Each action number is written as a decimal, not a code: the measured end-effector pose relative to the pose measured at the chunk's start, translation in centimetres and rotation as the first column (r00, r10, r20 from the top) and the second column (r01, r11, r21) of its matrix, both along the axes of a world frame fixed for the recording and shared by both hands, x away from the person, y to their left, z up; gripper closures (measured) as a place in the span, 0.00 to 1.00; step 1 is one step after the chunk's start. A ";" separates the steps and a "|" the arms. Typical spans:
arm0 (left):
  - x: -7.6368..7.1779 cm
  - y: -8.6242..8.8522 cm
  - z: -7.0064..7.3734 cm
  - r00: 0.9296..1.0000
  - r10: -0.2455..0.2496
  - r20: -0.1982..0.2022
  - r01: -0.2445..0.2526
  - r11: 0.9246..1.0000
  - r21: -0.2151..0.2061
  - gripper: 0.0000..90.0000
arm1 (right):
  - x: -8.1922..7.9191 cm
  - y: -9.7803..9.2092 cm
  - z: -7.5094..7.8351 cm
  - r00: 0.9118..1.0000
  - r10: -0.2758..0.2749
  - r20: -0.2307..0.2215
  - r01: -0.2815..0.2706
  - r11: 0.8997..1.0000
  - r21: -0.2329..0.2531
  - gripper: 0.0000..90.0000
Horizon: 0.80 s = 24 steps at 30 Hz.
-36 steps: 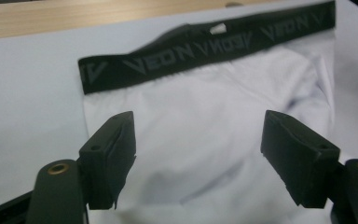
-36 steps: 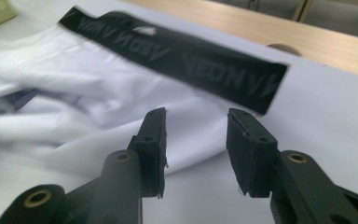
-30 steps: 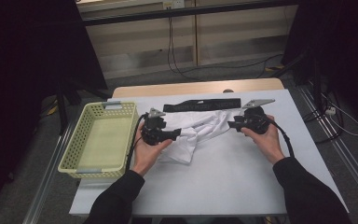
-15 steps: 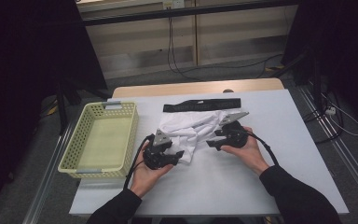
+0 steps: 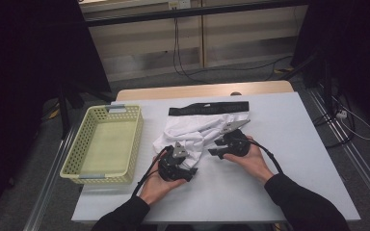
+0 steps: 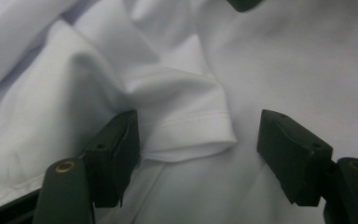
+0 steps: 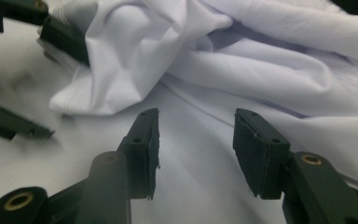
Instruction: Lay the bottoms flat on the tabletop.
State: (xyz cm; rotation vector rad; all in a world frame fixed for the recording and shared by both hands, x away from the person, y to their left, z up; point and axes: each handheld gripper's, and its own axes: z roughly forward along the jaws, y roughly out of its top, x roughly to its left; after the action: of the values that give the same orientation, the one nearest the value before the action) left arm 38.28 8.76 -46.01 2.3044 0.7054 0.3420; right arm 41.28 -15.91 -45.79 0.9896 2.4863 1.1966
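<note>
Where the high view looks down on the white table, a crumpled white garment is seen lying at mid-table, a black band just behind it and a yellow basket off to its left. The left gripper is held at the cloth's near edge, the right gripper just beside its right side.

In the left gripper view, the jaws are spread wide, with a hemmed fold of the garment lying between them, ungripped.

In the right gripper view, the jaws are parted, nothing clamped, over flat cloth; the other gripper's jaws are seen at upper left.
</note>
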 end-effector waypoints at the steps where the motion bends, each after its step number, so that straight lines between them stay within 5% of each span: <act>1: 0.2 0.2 0.1 1.000 0.015 0.009 -0.015 1.000 0.001 0.42 | 0.0 0.1 -0.1 1.000 0.003 -0.001 -0.003 1.000 -0.002 0.57; 4: 0.9 0.8 0.2 0.997 0.065 0.029 -0.065 0.998 0.012 0.57 | 0.0 0.4 -0.3 1.000 0.008 -0.006 -0.008 1.000 -0.008 0.57; 8: 1.5 1.4 1.0 0.993 0.115 0.000 -0.115 0.992 -0.050 0.93 | 0.2 0.6 -0.3 1.000 0.007 -0.002 -0.007 1.000 -0.008 0.57; 14: 1.5 2.3 4.0 0.990 0.136 0.025 -0.131 0.981 -0.142 0.96 | 0.6 1.1 -0.2 1.000 0.012 0.001 -0.012 1.000 -0.002 0.58; 18: 1.5 3.2 5.5 0.985 0.174 0.011 -0.166 0.958 -0.234 0.96 | 0.7 1.8 -0.1 0.999 0.032 -0.002 -0.032 0.999 0.004 0.61; 21: 1.5 3.7 6.4 0.979 0.200 0.047 -0.183 0.955 -0.233 0.96 | 0.7 2.7 0.0 0.998 0.060 0.004 -0.060 0.998 0.006 0.63; 24: 1.8 4.4 6.6 0.972 0.230 0.040 -0.213 0.945 -0.247 0.96 | 0.7 3.9 0.1 0.996 0.086 0.013 -0.086 0.996 -0.010 0.65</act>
State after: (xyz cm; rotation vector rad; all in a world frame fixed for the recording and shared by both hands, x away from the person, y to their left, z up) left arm 40.06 13.11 -39.46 1.9787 0.9222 0.4124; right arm 41.99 -11.97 -45.70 0.8776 2.5449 1.2108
